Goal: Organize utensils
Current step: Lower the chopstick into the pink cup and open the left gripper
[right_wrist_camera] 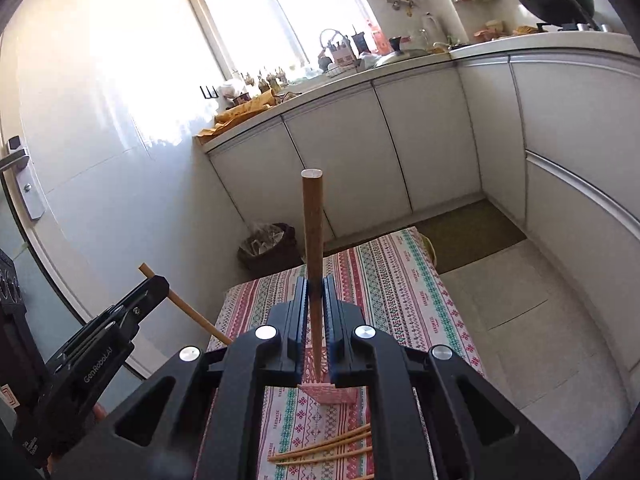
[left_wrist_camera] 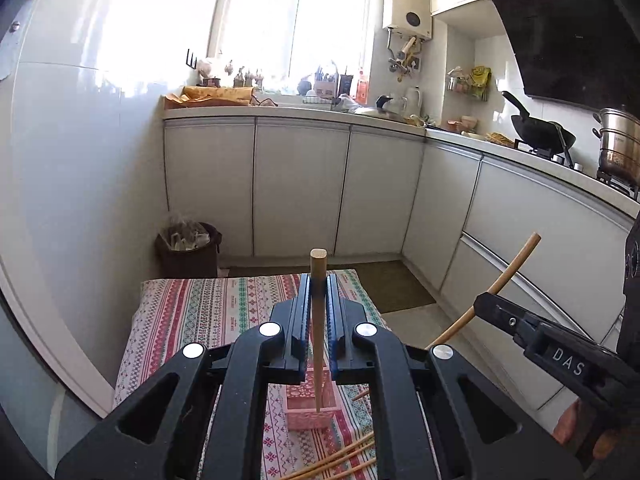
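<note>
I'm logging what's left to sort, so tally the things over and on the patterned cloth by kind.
Chopsticks held in grippers: 2 (left gripper's, right gripper's)
Chopsticks lying on the cloth: 4
Pink holder box: 1
Total: 7

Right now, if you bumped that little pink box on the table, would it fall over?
Probably. The pink box looks small and taller than wide, so it may tip. It seems light, likely sliding on the patterned tablecloth.
</note>
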`<control>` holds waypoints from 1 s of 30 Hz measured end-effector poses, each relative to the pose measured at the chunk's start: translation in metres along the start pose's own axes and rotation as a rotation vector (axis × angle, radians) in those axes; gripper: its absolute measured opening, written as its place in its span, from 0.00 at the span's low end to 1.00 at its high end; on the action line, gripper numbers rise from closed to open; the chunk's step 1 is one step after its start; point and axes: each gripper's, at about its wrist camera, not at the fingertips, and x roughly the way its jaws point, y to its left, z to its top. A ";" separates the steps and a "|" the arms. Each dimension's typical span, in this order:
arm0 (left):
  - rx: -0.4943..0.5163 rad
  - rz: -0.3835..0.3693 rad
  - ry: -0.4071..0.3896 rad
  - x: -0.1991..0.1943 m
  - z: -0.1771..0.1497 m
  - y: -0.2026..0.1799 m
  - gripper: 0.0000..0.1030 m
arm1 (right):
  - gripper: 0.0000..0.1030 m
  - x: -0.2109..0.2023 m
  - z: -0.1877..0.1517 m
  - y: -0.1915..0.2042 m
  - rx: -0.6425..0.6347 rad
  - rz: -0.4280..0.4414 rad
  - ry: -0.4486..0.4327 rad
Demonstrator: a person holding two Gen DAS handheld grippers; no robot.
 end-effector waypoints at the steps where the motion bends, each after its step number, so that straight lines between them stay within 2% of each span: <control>1: -0.008 0.000 0.007 0.010 -0.002 0.003 0.06 | 0.08 0.011 -0.001 0.000 -0.005 0.000 0.005; 5: -0.014 0.020 0.044 0.041 -0.013 0.012 0.06 | 0.08 0.053 -0.004 -0.001 -0.020 -0.002 0.038; 9: -0.042 0.007 0.093 0.063 -0.027 0.023 0.07 | 0.08 0.087 -0.012 -0.003 -0.017 0.010 0.080; 10: -0.050 0.011 0.106 0.067 -0.030 0.024 0.08 | 0.12 0.094 -0.015 -0.002 -0.013 0.010 0.102; 11: -0.056 0.031 0.114 0.070 -0.032 0.026 0.16 | 0.14 0.102 -0.017 -0.002 -0.011 -0.004 0.133; 12: -0.063 0.045 0.118 0.069 -0.034 0.027 0.28 | 0.22 0.107 -0.018 -0.002 -0.006 -0.017 0.153; 13: -0.076 0.047 0.113 0.067 -0.035 0.030 0.31 | 0.28 0.108 -0.019 -0.004 0.005 -0.024 0.154; 23: -0.076 0.063 0.101 0.035 -0.021 0.030 0.40 | 0.31 0.072 -0.018 -0.008 -0.008 -0.076 0.085; 25: -0.072 0.067 0.105 0.029 -0.022 0.029 0.40 | 0.34 0.063 -0.019 -0.007 -0.015 -0.077 0.080; 30: -0.059 0.087 0.111 0.016 -0.028 0.024 0.54 | 0.44 0.042 -0.023 -0.002 -0.027 -0.078 0.060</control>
